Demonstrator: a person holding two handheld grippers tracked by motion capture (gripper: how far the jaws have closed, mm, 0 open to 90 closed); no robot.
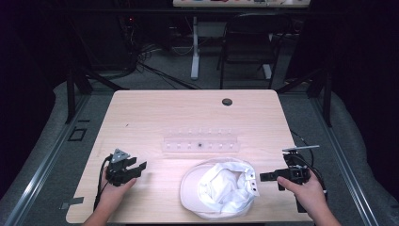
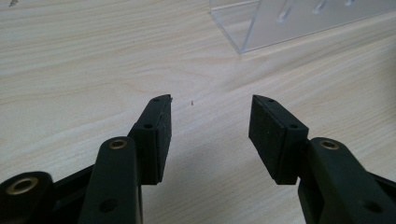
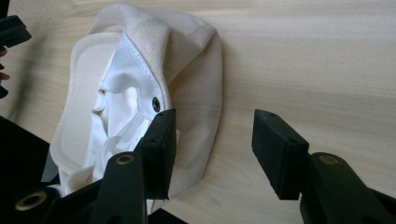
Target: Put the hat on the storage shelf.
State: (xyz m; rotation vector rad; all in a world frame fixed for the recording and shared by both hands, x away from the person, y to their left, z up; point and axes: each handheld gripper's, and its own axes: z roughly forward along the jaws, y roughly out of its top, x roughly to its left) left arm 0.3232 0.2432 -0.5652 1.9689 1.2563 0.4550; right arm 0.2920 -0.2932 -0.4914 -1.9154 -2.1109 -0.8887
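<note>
A white cap is laid upside down on the wooden surface, near the front edge and between the two hands, so that its pale lining and inner seams are turned upward and its back strap, with a dark snap, is presented toward the right side. This placement is judged to suit a pickup from the right: the rim nearest the right gripper is raised and folded, which gives a thin edge that could be pinched. The right gripper is held low and level just beside that rim, its fingers spread apart and closed on nothing; in the right gripper view one finger is seen in front of the cap's edge while the other stands over bare wood, so the rim is not yet bracketed, and whether the near finger touches the cloth cannot be told. The left gripper is held well apart from the cap, on the left of the surface, with its fingers likewise released and empty over bare wood; it is judged to be kept out of the way, or ready to steady the cap from the other side. A clear plastic rack is set behind the cap, toward the middle of the surface, and its corner is seen ahead of the left gripper.
</note>
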